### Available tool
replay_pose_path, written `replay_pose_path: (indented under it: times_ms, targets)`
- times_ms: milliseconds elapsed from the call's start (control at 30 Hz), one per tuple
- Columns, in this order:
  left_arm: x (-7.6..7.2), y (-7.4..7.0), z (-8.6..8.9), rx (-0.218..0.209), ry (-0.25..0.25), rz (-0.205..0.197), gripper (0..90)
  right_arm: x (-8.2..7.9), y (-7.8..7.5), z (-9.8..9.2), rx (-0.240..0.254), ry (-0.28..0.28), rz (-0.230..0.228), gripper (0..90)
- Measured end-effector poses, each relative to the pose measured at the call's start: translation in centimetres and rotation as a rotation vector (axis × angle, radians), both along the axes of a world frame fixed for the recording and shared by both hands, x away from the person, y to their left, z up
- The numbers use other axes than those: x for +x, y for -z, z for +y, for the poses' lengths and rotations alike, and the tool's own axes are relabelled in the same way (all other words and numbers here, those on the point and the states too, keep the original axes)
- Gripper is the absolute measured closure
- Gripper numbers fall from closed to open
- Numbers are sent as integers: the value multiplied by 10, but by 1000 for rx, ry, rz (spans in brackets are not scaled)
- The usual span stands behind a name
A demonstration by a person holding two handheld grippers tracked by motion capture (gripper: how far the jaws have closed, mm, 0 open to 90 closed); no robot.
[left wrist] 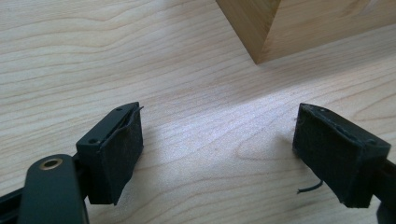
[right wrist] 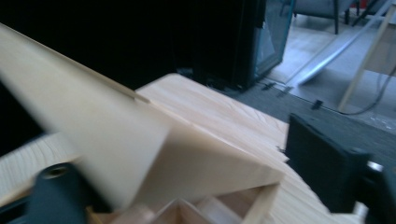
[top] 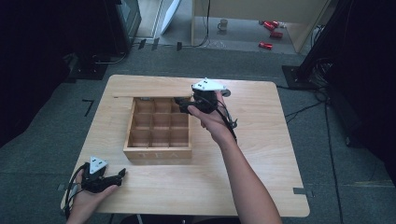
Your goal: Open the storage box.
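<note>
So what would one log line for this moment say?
tea box: open, compartments empty | lid: at right gripper, grip unclear | left gripper: open, on table

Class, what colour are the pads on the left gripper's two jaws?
Black. The pads of the left gripper show best in the left gripper view, against the pale wooden table.

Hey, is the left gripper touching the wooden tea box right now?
Apart. In the left gripper view, bare table lies between the open left gripper and the corner of the wooden tea box; the high view shows that gap too.
</note>
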State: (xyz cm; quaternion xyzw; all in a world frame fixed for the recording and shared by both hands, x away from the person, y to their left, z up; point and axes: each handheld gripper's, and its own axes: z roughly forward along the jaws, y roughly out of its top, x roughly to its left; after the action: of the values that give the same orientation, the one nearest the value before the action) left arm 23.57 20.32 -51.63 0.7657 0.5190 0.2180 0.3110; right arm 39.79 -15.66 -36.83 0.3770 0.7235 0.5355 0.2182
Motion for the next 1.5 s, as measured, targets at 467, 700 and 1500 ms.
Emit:
replay_pose_path:
  times_ms: [467,700,1500]
  targets:
    - [0,0,0,-4,11,-1,165,40,-6,-10,84,-27,-52,471]
    - [1,0,0,-5,17,-2,165,61,-4,-16,168,-37,-27,493]
    - [1,1,-1,-10,29,-8,166,108,29,-14,213,65,35,582]
